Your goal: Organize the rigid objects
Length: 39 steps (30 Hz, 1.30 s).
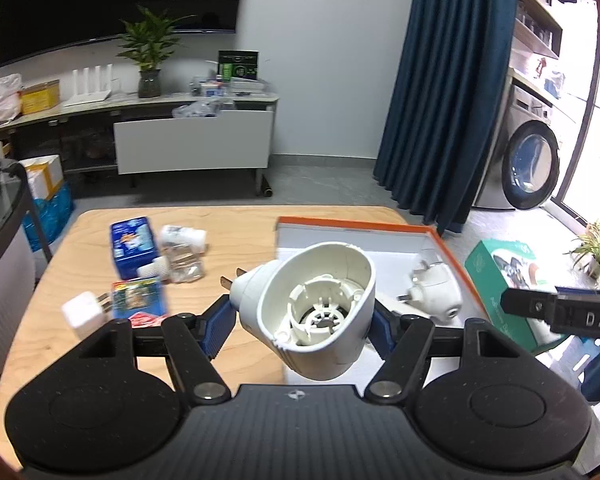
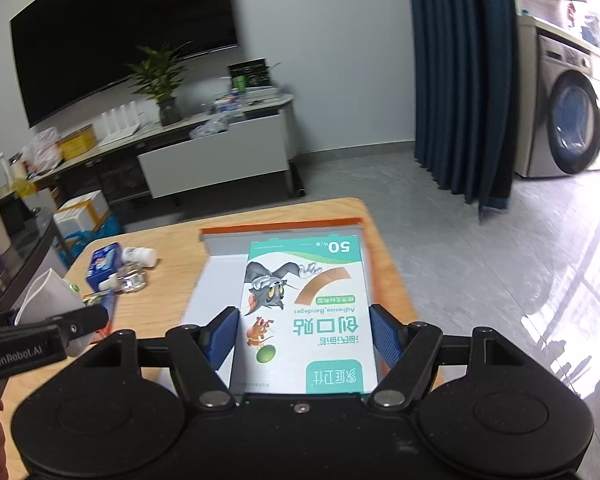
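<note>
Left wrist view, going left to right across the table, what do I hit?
white charger cube → blue box → white plug-in device held in the left gripper → orange-rimmed tray

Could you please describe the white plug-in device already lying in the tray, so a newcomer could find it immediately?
Start at the wooden table and find the orange-rimmed tray on its right side. The plug-in device lies alone on the tray's white floor near the right wall. Unlike its twin held in the left tongs, nothing grips it.
</note>
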{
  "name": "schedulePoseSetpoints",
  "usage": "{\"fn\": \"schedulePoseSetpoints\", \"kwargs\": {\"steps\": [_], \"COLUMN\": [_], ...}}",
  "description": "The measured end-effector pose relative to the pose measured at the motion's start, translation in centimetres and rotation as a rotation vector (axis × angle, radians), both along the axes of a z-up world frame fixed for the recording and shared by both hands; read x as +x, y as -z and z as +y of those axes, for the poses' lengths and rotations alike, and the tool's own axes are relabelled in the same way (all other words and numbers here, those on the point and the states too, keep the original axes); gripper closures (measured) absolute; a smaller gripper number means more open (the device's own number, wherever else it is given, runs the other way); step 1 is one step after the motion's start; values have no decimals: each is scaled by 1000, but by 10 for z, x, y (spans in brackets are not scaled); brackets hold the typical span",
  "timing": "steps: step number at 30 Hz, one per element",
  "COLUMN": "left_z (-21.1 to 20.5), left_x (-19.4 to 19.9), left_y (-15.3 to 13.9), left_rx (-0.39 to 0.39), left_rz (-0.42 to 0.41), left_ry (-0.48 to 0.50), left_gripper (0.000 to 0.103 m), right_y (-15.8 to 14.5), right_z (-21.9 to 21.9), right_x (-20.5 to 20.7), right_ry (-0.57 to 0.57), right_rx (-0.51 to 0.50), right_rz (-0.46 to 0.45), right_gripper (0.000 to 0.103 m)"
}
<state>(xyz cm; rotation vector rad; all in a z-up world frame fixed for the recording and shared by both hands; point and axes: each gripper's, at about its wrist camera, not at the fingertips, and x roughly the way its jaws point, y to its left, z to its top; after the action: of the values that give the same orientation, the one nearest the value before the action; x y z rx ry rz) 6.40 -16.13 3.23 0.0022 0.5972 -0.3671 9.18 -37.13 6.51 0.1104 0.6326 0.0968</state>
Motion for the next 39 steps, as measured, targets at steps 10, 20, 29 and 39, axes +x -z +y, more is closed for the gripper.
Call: {"fn": "schedulePoseSetpoints", "kwargs": {"steps": [10,20,29,39], "left_z": [-25,-32,-35,-38], "left_x": [-2,-7,-11,-12], "left_y": [2,5,7,10], "left_rx": [26,28,23,25], "left_rz": [-8,-6,-3,2], "left_ry": [24,37,46,54], "left_gripper": [34,34,34,34], "right_y": [11,14,16,15], "right_z": [-15,-19,-21,-21], "right_x": [-5,-9,-10,-12], "right_ry": [2,3,6,4], "right_rx": [52,60,62,61], "right_rz": [5,11,13,13], "right_gripper": [19,19,19,19]}}
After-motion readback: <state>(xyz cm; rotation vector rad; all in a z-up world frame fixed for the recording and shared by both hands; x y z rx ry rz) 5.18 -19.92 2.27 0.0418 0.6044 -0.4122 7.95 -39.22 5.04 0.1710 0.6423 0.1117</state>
